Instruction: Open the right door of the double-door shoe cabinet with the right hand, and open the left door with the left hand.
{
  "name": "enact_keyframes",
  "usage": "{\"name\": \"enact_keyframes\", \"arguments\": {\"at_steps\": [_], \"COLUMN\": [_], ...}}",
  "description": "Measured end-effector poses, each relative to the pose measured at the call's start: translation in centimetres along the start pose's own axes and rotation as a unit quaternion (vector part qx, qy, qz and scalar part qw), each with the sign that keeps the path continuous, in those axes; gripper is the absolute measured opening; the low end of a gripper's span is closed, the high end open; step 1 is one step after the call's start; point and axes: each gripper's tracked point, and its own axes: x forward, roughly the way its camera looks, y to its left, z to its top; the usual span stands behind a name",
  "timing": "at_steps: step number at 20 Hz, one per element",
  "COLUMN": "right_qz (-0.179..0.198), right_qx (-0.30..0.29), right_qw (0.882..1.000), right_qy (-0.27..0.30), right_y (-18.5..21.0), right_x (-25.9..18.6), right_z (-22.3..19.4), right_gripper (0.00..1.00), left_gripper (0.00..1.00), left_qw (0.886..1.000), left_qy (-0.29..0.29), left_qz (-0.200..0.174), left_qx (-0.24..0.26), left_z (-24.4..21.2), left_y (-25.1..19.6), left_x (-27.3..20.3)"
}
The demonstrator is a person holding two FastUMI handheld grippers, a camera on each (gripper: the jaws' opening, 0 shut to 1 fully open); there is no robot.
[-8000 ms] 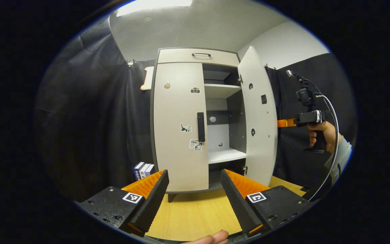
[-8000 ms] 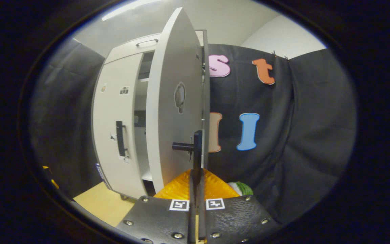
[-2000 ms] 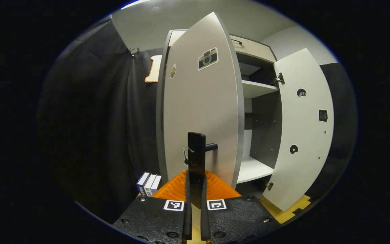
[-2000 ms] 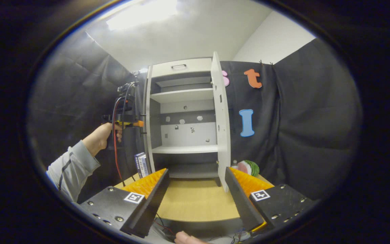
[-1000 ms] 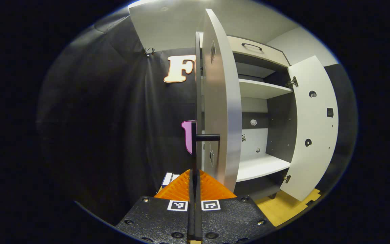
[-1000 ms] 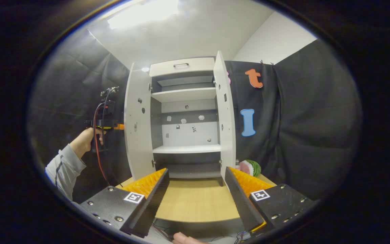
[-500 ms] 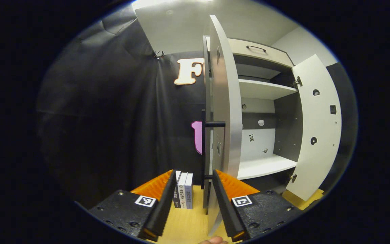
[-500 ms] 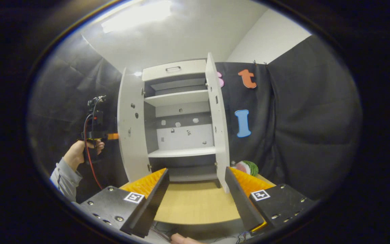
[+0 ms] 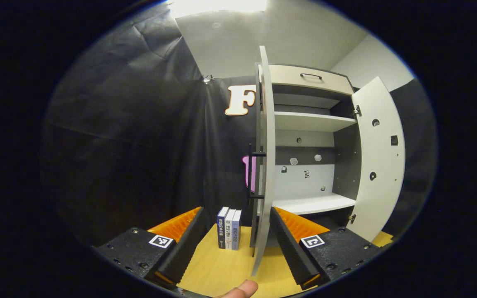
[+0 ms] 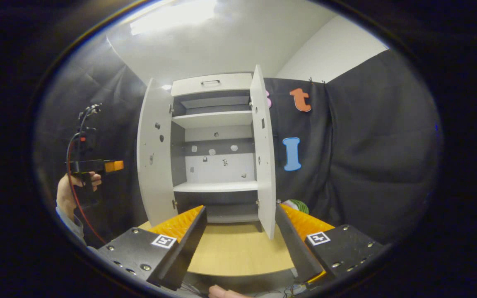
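Observation:
The white shoe cabinet (image 10: 213, 124) stands on the wooden table (image 10: 238, 248) with both doors swung out. In the left gripper view the left door (image 9: 266, 165) is edge-on right ahead, its black handle (image 9: 250, 171) on the outer side, and the right door (image 9: 377, 165) hangs wide. My left gripper (image 9: 236, 236) is open, a little back from the door's edge and holding nothing. In the right gripper view the left door (image 10: 153, 161) and right door (image 10: 261, 157) frame bare shelves. My right gripper (image 10: 238, 236) is open in front of the cabinet. The left gripper (image 10: 116, 166) hovers left of the left door.
Three books (image 9: 229, 234) stand upright on the table beside the cabinet's left side. A watermelon-like thing (image 10: 294, 205) lies behind the right door. A closed drawer (image 9: 309, 78) tops the cabinet. A hand (image 10: 66, 190) holds the left gripper. Black cloth walls surround the table.
My left gripper let go of the left door's handle, opened, and drew back. The left door stays swung out. The right gripper stayed open in front of the cabinet.

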Motion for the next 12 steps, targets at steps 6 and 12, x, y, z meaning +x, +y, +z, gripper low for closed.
{"name": "enact_keyframes", "arguments": {"at_steps": [6,12], "right_qz": [-0.003,0.006], "right_qx": [-0.004,-0.025], "right_qw": [1.000,1.000], "right_qy": [-0.015,-0.015], "right_y": [0.6,1.0], "right_x": [-0.6,-1.8], "right_z": [1.1,0.4], "right_gripper": [0.98,0.98], "left_gripper": [0.96,0.96], "left_qw": [1.000,0.999], "left_qy": [0.014,0.030], "left_qz": [-0.010,-0.033], "left_qx": [0.021,0.008], "left_z": [-1.4,-4.4], "left_y": [-2.0,-5.0], "left_x": [-6.4,-10.9]}}
